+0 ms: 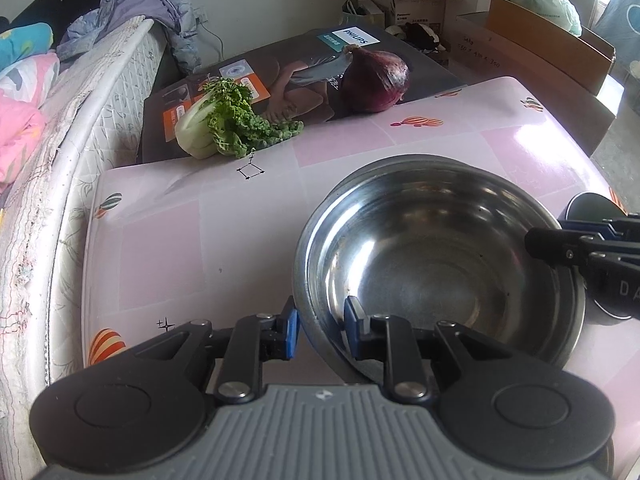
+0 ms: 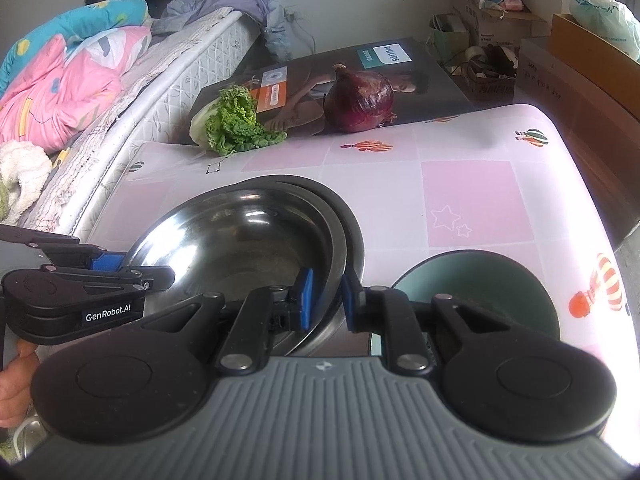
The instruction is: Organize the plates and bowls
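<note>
The left gripper [image 1: 318, 330] pinched the near-left rim of the round stainless-steel bowl [image 1: 440, 256] on the pink checked tabletop [image 1: 160, 248]; the right gripper [image 2: 326, 302] pinched its opposite rim; in the right wrist view at least two steel bowls sat nested, rims stepped; just right of them stood one dark green bowl [image 2: 480, 284], not yet stacked; judging by this, nesting was partly done; no plates showed; one leafy cabbage [image 1: 224, 124] and one red onion [image 1: 376, 80] lay behind.

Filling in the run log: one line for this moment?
left gripper: shut on steel bowl rim | right gripper: shut on opposite rim | green bowl: beside, on table
</note>
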Tool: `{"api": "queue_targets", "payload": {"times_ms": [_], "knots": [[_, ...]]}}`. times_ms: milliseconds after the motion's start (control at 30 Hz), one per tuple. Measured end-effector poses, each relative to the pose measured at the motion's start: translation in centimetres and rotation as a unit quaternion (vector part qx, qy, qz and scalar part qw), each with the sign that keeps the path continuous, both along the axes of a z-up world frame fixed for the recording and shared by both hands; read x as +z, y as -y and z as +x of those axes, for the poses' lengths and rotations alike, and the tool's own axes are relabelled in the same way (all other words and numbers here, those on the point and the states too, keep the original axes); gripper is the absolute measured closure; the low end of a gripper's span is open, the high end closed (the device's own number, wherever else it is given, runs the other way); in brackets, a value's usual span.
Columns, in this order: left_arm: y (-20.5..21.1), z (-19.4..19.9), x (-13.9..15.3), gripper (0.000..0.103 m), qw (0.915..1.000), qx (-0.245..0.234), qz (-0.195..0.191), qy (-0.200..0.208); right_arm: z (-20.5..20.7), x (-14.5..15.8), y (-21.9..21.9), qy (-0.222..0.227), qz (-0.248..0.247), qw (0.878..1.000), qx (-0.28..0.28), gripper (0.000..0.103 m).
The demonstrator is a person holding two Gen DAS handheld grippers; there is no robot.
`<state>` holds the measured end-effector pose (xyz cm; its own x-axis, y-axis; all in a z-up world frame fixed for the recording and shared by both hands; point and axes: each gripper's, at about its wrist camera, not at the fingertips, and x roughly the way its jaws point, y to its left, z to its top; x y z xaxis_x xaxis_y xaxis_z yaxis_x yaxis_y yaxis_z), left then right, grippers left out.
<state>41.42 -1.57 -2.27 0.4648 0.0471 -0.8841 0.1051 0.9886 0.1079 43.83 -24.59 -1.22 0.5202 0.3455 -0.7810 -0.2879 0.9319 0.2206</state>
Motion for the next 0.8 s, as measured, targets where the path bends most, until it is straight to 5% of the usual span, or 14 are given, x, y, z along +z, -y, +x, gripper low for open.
{"api": "queue_targets", "payload": {"times_ms": [433, 567, 800], "knots": [[0.0, 0.9, -0.6, 0.072, 1.0000, 0.004, -0.005, -0.004, 1.6, -1.1, -0.3, -0.001, -0.010, 1.000, -0.003, 0.085], [0.0, 0.2, 0.8, 0.061, 0.9998, 0.003, -0.013, 0.017, 1.5, -0.7, 0.3, 0.002, 0.014, 1.000, -0.007, 0.080], [0.7, -2.2, 4.8, 0.059, 0.9983, -0.010, -0.024, 0.053, -0.4, 2.1, 2.6, 0.026, 0.051, 0.998, -0.016, 0.073]]}}
